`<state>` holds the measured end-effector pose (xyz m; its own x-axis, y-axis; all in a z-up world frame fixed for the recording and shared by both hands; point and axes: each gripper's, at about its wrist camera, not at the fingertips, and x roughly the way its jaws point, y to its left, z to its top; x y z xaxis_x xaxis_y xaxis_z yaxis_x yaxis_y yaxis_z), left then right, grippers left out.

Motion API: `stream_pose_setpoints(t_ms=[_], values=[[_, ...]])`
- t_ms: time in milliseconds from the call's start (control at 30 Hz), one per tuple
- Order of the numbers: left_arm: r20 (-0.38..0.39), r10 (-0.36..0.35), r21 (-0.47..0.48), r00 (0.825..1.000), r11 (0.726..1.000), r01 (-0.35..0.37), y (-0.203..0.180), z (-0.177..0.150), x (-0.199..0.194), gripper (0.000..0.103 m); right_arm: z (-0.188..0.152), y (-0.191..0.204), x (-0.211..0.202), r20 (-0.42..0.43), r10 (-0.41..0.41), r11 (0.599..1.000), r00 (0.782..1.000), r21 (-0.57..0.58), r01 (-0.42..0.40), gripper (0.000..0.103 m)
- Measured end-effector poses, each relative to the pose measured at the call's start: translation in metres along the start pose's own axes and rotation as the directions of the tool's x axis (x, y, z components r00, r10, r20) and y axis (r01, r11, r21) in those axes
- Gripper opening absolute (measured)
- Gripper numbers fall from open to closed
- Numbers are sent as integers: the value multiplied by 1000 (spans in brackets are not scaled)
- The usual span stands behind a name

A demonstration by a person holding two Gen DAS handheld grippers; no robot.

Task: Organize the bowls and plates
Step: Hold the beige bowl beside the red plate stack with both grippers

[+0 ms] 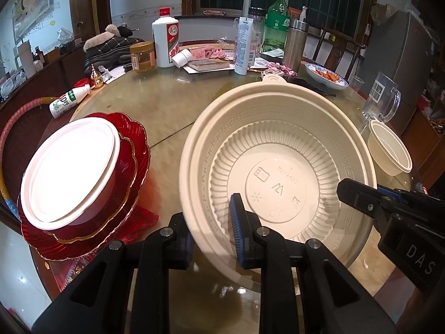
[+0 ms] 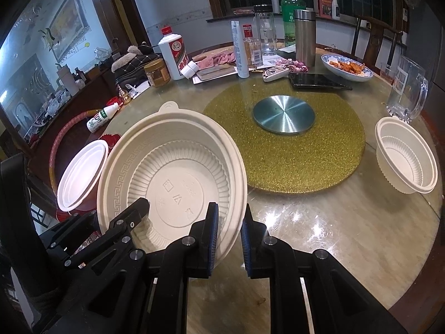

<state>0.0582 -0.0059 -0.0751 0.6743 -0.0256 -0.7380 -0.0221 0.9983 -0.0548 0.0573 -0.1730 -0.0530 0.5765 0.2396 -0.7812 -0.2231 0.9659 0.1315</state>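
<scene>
Here both tools are angling downward. The left tool (image 1: 212,232) and right tool (image 2: 228,235) are each clamping the cream bowl's (image 1: 278,172) rim above the counter's (image 2: 319,222) near edge.

I've got the big cream bowl (image 1: 278,172) tilted up off the worktop, its ribbed inside and key-pattern rim facing me, tab at the far edge. Left of it sits a white bowl (image 1: 69,172) stacked on red scalloped plates (image 1: 133,150). A smaller cream bowl (image 2: 406,156) rests upright, well apart on the right.
</scene>
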Motion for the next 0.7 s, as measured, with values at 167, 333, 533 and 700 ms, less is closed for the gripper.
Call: stream_pose_setpoints(t_ms=[167, 333, 533, 700], values=[[3, 1, -1, 1000, 1000, -1, 1, 0, -1, 21, 0, 2, -1, 4, -7, 1000, 1000, -9, 7, 15], [10, 2, -3, 1000, 1000, -2, 2, 1, -2, 21, 1, 3, -3, 10, -7, 1000, 1000, -12, 7, 15], [18, 0, -7, 1000, 1000, 0, 2, 1, -6, 21, 3, 4, -6, 19, -7, 1000, 1000, -18, 7, 15], [27, 3, -6, 1000, 1000, -3, 2, 2, -9, 21, 4, 4, -9, 28, -7, 1000, 1000, -23, 8, 15]])
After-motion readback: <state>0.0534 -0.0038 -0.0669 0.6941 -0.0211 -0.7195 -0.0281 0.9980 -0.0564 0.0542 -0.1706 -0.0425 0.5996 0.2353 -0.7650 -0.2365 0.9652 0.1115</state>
